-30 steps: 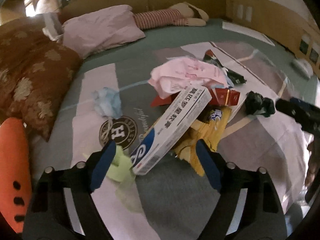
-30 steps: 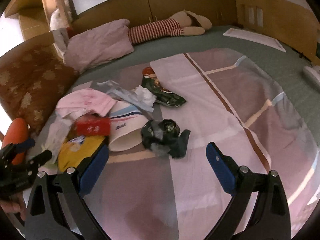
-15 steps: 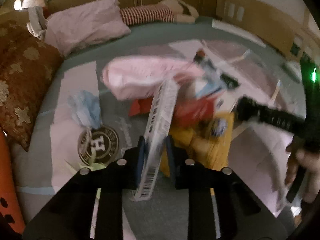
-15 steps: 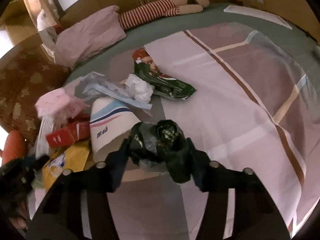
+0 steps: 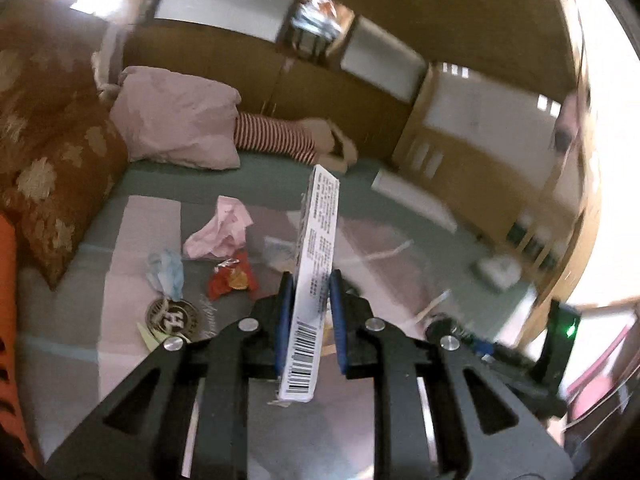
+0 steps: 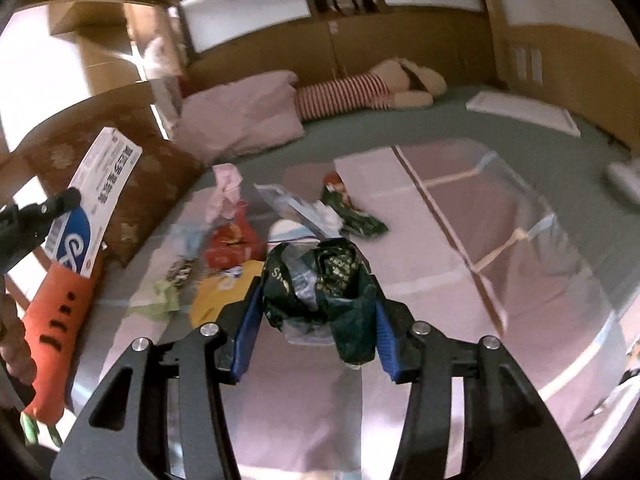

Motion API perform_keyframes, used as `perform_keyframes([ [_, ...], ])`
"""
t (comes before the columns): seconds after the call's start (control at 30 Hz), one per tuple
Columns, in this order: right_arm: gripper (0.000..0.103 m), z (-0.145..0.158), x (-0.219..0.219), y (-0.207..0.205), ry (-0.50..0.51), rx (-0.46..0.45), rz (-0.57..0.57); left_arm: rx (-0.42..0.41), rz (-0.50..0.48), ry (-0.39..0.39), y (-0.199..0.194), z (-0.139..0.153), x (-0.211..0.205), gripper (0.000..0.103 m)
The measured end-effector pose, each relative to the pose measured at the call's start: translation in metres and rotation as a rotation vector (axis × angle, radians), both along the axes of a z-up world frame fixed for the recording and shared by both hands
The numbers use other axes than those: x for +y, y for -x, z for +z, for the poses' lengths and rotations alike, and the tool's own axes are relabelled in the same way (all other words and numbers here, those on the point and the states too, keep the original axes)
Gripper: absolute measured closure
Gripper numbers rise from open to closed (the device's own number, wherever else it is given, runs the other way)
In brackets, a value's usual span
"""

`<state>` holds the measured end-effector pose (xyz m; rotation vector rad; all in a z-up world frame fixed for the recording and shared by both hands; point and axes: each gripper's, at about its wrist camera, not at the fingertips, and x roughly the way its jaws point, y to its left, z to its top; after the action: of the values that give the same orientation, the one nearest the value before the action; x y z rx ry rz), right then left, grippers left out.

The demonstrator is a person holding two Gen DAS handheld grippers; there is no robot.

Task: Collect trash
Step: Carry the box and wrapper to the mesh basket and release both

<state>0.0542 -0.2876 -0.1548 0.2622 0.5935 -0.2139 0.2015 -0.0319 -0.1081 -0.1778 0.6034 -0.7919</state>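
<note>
The left tongs (image 5: 308, 320) gripped a long white box (image 5: 314, 272) on edge between their blue pads, barcode end nearest the camera, the far end rising above the bed. Their jaws had just been closing, and they stood narrow, pressed on the box's two broad faces. The right tongs (image 6: 312, 320) clamped a crumpled dark green bag (image 6: 320, 284), held clear of the cover; these jaws had also just been closing and stood about half open around the wad.

Just beyond the left tongs, on the bedcover (image 5: 120, 320), lay a red wrapper (image 5: 232, 278), a blue tissue (image 5: 166, 272) to its left and a pink wad (image 5: 220, 232) further off. Beyond the right tongs lay a yellow packet (image 6: 224, 292), a paper cup (image 6: 288, 232) and a green snack bag (image 6: 352, 212). To their left an orange carrot cushion (image 6: 56, 328) lay at the bed's edge.

Farthest off, a pink pillow (image 5: 176, 124) and a striped plush toy (image 5: 280, 140) lay against the wooden cabinets (image 5: 320, 88).
</note>
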Motion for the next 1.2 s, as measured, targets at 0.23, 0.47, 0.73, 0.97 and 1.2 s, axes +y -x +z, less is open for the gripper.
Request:
perform_keyframes([
  [0.23, 0.053, 0.028, 0.045, 0.017, 0.073, -0.023, 0.095, -0.041, 0.115, -0.069, 0.049, -0.005, 0.015, 0.084],
  [0.47, 0.053, 0.036, 0.069, 0.014, 0.099, -0.018, 0.126, 0.002, 0.126, -0.142, 0.061, -0.022, 0.02, 0.084],
  [0.73, 0.053, 0.035, 0.079, 0.009, 0.098, -0.016, 0.139, 0.018, 0.135, -0.174, 0.058, -0.029, 0.021, 0.084],
  [0.97, 0.053, 0.035, 0.079, 0.009, 0.098, -0.017, 0.141, 0.024, 0.139, -0.194, 0.058, -0.031, 0.02, 0.084],
  [1.2, 0.053, 0.034, 0.08, 0.008, 0.094, -0.013, 0.143, 0.026, 0.136, -0.21, 0.056, -0.032, 0.019, 0.084],
])
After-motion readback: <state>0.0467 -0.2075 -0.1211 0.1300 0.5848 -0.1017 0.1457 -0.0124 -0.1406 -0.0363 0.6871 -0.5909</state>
